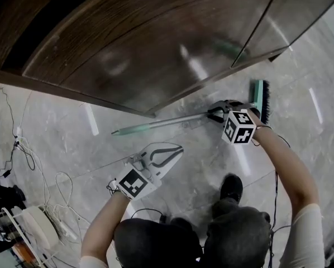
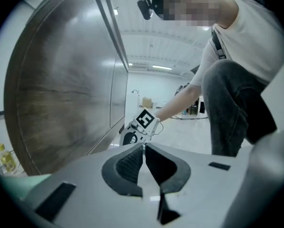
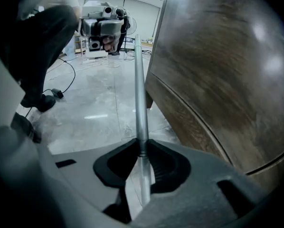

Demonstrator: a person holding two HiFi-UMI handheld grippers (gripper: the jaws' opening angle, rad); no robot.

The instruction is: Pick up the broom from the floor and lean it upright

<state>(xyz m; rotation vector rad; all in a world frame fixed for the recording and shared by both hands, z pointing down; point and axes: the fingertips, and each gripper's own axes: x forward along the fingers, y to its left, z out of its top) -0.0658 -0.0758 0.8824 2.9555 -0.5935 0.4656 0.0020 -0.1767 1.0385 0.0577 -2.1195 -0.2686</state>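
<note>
The broom has a silver pole (image 1: 167, 120), a green grip end (image 1: 125, 130) and a green brush head with dark bristles (image 1: 261, 98). It lies slanted in front of the wooden cabinet. My right gripper (image 1: 215, 113) is shut on the pole close to the brush head. In the right gripper view the pole (image 3: 138, 89) runs straight out from between the pads (image 3: 143, 150). My left gripper (image 1: 175, 150) is below the pole's middle and apart from it. Its jaws (image 2: 144, 147) are shut with nothing between them.
A curved dark wooden cabinet (image 1: 128, 38) fills the top of the head view, close behind the broom. Cables and a white power strip (image 1: 41, 225) lie on the marble floor at the left. The person's knees and a shoe (image 1: 232, 186) are below the grippers.
</note>
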